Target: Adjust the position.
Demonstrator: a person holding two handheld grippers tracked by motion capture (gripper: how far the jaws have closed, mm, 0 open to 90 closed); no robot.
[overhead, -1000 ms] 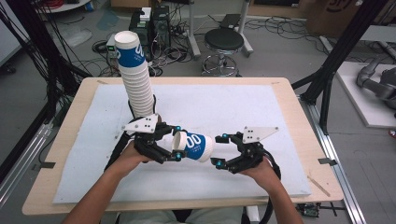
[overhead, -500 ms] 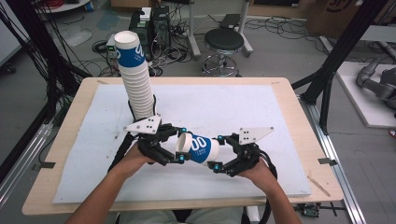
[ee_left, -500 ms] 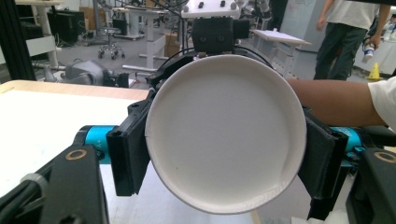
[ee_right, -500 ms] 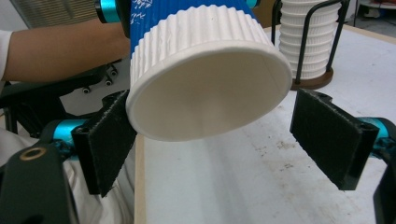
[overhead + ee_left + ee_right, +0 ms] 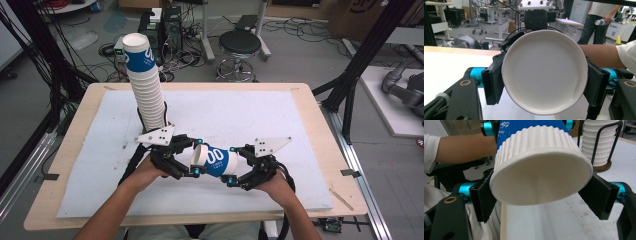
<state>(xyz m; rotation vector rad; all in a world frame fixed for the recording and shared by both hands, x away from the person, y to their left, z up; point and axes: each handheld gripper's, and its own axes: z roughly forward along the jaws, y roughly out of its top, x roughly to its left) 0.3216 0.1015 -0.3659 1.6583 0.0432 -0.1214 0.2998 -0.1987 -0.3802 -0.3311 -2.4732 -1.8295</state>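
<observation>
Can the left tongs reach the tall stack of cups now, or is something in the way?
Probably not at once: the left tongs are shut on the cup. The stack stands close behind with nothing between.

This is a robotics lab or research workshop. A wooden table with a white mat stands inside a frame of black struts. On the concrete floor beyond its far edge lie tangled cables, a computer tower and a round stool. A grey robot arm rests on a platform at the right. The left gripper view shows more workbenches and a standing person far off.
</observation>
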